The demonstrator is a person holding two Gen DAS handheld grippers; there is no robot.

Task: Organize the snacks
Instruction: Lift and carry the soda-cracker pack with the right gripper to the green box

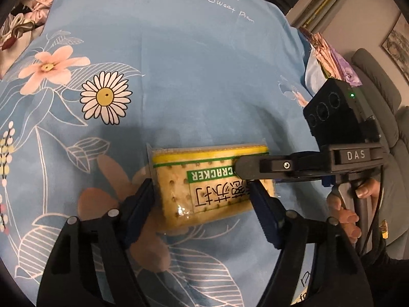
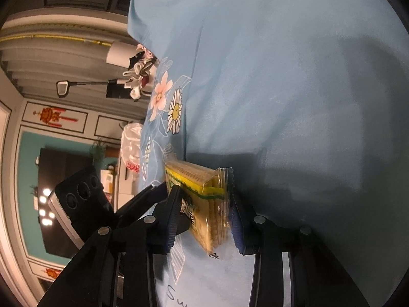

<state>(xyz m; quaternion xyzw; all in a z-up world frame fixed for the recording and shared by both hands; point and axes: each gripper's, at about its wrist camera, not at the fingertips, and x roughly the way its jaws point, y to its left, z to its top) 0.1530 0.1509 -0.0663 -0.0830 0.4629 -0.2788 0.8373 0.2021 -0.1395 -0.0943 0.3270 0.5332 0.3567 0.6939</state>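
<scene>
A clear-wrapped cracker packet (image 1: 179, 186) with a yellow and green label lies on the blue floral cloth (image 1: 179, 64). My left gripper (image 1: 200, 182) stands over it with the packet between its jaws. Its left pad meets the sealed left end, and its right finger crosses the packet's face short of the right end. My right gripper (image 1: 240, 170) comes in from the right with one finger on the packet's top. In the right wrist view, the right gripper (image 2: 205, 194) is rolled on its side, its pads pressing both flat faces of the cracker packet (image 2: 202, 179). The left gripper (image 2: 156, 189) shows beside it.
A person's hand (image 1: 345, 215) grips the right gripper's handle. A grey armchair (image 1: 378, 81) stands beyond the cloth's right edge, and loose fabric (image 1: 20, 25) lies at the far left corner. A plastic bag (image 2: 131, 143) sits past the cloth's edge.
</scene>
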